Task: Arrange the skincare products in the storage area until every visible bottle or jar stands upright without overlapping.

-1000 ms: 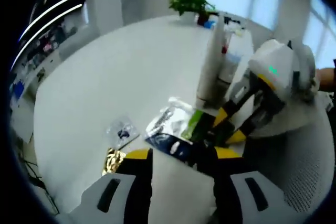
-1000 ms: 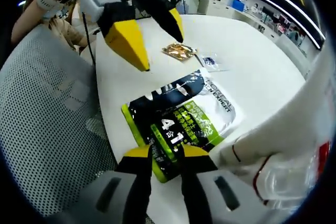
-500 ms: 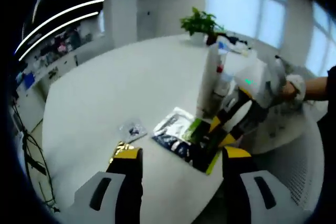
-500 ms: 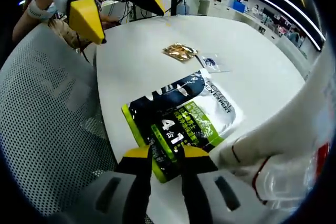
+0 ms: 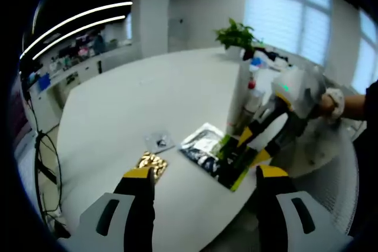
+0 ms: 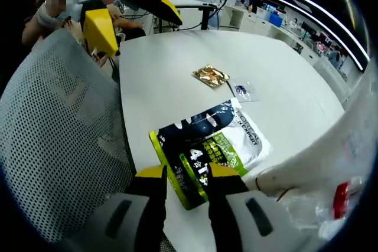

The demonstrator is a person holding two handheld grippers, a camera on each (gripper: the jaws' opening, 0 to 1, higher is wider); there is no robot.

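Pinching the near edge of a green-and-black sachet (image 6: 204, 149) lying flat on the white surface (image 6: 177, 63), right claw (image 6: 186, 175) clamped, left claw (image 5: 201, 175) spread wide above the surface, gold packet (image 5: 152, 162) nearby, tall white bottle (image 5: 241, 95) upright behind

**My rig's look**

I see my left gripper (image 5: 202, 182) as white moulded housings with black slots and black jaws capped yellow. My right gripper (image 6: 185, 178) matches it. A white wristband (image 5: 335, 100) circles the right hand (image 5: 322, 105).
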